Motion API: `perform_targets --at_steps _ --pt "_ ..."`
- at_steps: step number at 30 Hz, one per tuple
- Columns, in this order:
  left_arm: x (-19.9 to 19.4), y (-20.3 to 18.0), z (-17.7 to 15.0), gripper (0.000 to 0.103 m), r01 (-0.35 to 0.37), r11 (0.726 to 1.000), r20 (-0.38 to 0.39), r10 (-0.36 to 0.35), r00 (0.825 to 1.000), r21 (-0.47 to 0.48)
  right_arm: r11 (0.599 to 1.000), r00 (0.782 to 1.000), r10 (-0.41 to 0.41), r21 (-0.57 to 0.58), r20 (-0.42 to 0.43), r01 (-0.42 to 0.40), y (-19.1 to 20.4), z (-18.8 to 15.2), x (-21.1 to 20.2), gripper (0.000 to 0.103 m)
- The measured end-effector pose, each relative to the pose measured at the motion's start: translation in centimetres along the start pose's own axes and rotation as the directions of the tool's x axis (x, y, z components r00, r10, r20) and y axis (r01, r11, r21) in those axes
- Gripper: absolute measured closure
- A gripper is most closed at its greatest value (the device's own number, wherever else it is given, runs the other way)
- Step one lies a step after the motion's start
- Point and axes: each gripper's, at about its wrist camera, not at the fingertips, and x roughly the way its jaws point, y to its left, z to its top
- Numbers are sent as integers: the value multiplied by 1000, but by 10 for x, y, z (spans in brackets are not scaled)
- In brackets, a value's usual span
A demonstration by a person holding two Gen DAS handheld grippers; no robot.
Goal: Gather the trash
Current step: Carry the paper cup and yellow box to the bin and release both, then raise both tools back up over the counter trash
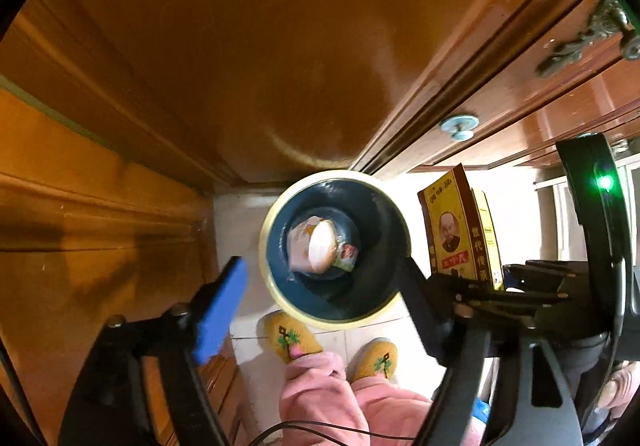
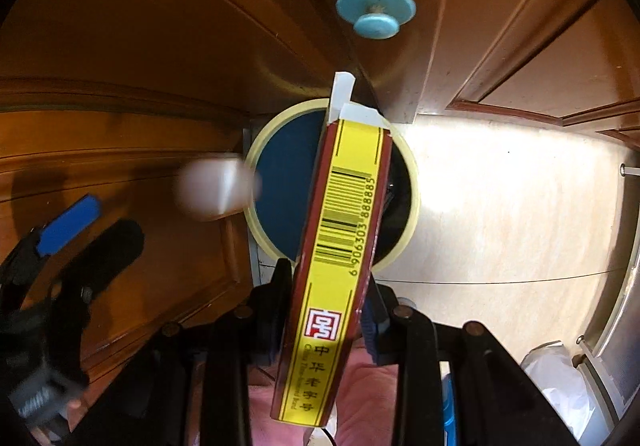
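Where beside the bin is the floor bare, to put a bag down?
Free: the pale floor right of the bin, between the wooden doors and the white bag. Crowded: the wooden panel stands at the bin's left, slippers on its near side, and the right claw holds the yellow box above it.

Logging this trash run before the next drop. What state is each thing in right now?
Left tongs: open, empty.
Right tongs: shut on the yellow box.
Yellow box: top flap open, held above the bin.
Bin: uncovered, holds a crumpled wrapper.
White object: blurred beside the bin's rim.
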Motion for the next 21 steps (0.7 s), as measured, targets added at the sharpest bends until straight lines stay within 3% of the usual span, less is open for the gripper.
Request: perform_targets --at_steps 3,4,6,8,16,21 --pt "-2 7 -4 19 -34 999 -1 34 999 -16 1000 1000 29 7 -4 -29 0 7 -3 67" --pt "-4 8 -5 19 -44 999 0 44 999 -23 999 999 35 10 -2 -35 1 7 -3 63" --pt "-9 12 -6 19 -57 997 14 58 998 -46 999 999 38 19 16 -38 2 6 -6 46" --pt "-15 17 -6 19 -63 996 20 65 998 -68 999 998 37 31 46 -39 3 5 -9 41" --pt "-49 20 -8 19 -86 992 51 90 995 -91 998 998 43 37 52 -45 9 2 -29 38" --pt "-94 16 -7 19 -72 993 81 80 994 -93 999 996 44 19 77 -45 20 -16 -69 38"
